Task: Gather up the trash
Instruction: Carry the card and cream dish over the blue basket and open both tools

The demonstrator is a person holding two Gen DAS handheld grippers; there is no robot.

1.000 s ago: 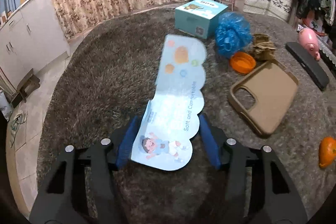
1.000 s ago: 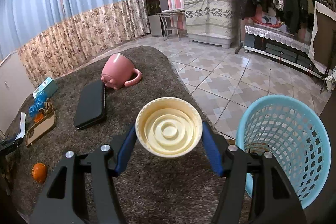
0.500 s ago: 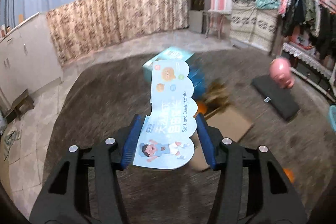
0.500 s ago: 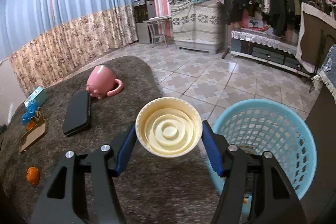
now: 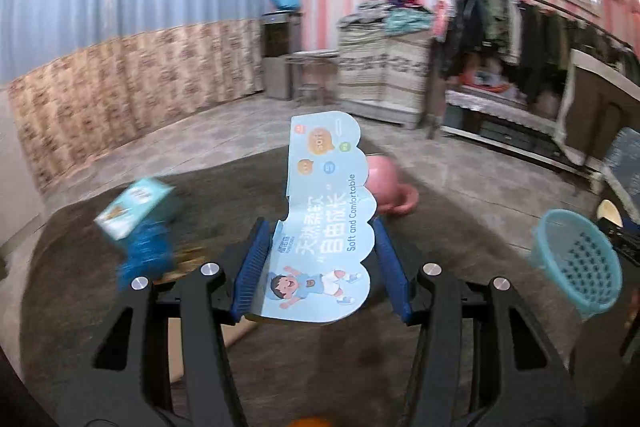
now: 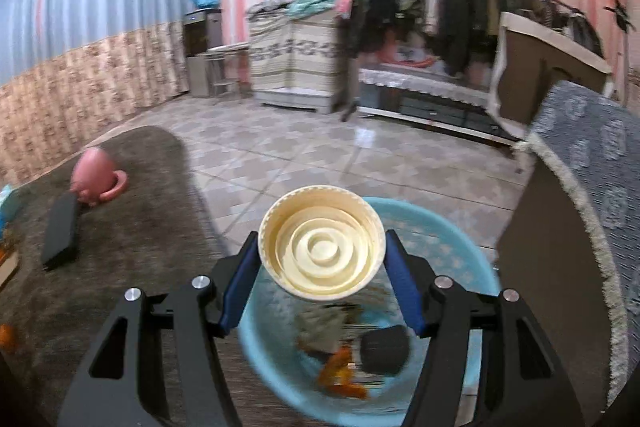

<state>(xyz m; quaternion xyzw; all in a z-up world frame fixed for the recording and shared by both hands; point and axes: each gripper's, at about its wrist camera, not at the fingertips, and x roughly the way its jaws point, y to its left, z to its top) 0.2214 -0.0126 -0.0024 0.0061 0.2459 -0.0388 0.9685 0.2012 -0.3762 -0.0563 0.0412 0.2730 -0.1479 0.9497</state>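
Right under your right gripper [image 6: 322, 283] sits the blue basket [image 6: 448, 243]; its jaws pinch the cream lid [image 6: 322, 249]. Your left gripper [image 5: 320, 271] pinches the card [image 5: 324, 223], farther off.

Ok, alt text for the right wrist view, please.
The right claw grips a cream round lid above a light blue basket already holding scraps. To the left, a pink mug lies on a dark rug.
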